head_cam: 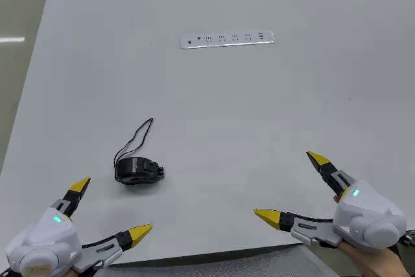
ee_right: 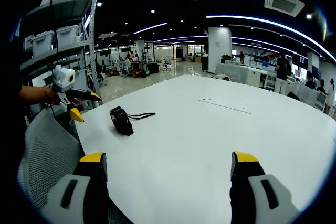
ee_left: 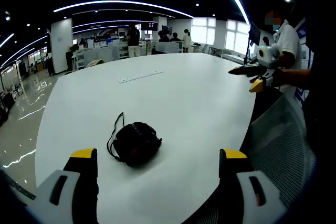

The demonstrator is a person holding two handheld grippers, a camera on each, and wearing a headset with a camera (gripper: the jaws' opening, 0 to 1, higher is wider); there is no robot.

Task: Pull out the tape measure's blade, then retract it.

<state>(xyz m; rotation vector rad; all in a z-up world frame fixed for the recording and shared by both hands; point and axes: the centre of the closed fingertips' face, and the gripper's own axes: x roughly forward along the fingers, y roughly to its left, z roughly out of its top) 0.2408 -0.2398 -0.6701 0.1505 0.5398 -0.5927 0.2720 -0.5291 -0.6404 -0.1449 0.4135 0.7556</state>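
Observation:
A black tape measure (head_cam: 137, 170) with a thin black wrist cord lies on the white table, blade fully inside the case. It sits just ahead of my left gripper (head_cam: 113, 209), whose yellow-tipped jaws stand wide open and hold nothing; in the left gripper view the tape measure (ee_left: 136, 142) lies between and beyond the jaws of my left gripper (ee_left: 156, 156). My right gripper (head_cam: 292, 187) hovers open near the table's front edge, well to the right of the tape. From the right gripper (ee_right: 169, 160) view, the tape measure (ee_right: 121, 120) is far off to the left.
A white power strip (head_cam: 226, 39) lies flat farther back on the table (head_cam: 272, 108). The table's front edge runs just below both grippers, with a grey mesh chair back (head_cam: 259, 267) below it. Shelving and office desks stand beyond the table.

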